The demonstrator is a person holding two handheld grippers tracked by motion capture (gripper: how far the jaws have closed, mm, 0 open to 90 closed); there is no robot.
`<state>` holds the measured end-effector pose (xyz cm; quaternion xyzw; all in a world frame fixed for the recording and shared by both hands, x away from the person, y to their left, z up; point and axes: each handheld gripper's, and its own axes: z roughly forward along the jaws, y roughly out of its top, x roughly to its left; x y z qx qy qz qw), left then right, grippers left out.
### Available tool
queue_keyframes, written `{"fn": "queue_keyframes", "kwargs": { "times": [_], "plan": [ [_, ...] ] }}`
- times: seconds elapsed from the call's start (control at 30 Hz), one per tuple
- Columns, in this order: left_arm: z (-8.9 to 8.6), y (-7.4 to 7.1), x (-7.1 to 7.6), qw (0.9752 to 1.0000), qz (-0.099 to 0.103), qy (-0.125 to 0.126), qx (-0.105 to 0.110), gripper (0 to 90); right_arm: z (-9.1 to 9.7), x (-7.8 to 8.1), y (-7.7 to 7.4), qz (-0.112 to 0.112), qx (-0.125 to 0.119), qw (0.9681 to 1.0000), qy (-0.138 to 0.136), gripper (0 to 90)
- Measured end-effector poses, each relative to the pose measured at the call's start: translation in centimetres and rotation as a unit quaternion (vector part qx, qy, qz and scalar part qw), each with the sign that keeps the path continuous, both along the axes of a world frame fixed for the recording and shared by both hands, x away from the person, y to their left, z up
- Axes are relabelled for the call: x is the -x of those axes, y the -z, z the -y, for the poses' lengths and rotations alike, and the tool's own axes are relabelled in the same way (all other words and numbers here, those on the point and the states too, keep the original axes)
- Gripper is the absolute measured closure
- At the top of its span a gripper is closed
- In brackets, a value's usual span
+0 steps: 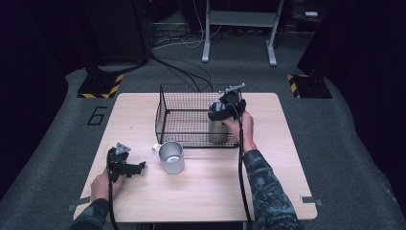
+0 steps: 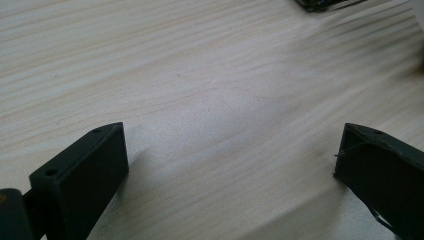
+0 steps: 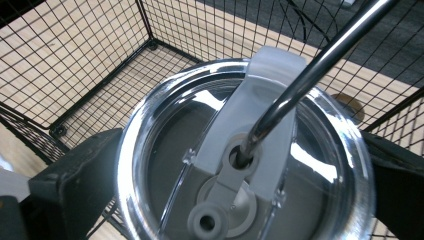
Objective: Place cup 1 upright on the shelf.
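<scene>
Pale wooden table [image 1: 201,191]: a stiff, smooth, likely slippery steel tumbler [image 1: 218,128] is being clamped below its lid by the right gripper [image 3: 245,165] inside a wire basket [image 1: 182,117]; the left gripper [image 2: 230,165] is lying released.

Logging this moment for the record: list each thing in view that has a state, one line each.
Tumbler: upright in the wire basket, held at its top.
Clear lid: on the tumbler, metal straw through its hole.
Wire basket: open-topped, standing on the table.
Steel mug: upright, outside the basket, looks empty.
Right gripper: shut on the tumbler.
Left gripper: open, holding nothing, low over the table.
</scene>
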<state>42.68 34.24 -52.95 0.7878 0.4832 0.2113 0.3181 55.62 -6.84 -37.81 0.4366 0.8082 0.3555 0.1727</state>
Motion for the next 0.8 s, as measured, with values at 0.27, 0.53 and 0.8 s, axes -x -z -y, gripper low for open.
{"fn": "queue_keyframes", "kwargs": {
  "times": [0.27,0.53,0.8],
  "plan": [
    [0.0,0.0,0.0,1.0,0.0,0.0,0.0,0.5,0.6,1.3,-1.5,0.014,0.003,0.9999,0.002,0.0],
    [0.0,0.0,0.0,1.0,0.0,0.0,0.0,0.4,1.6,3.1,-2.7,0.03,-0.003,0.9995,0.0,0.0],
    [0.0,0.0,0.0,1.0,0.001,0.0,0.001,0.4,3.0,5.5,-3.3,0.033,-0.015,0.9993,-0.012,0.0]
  ]
}}
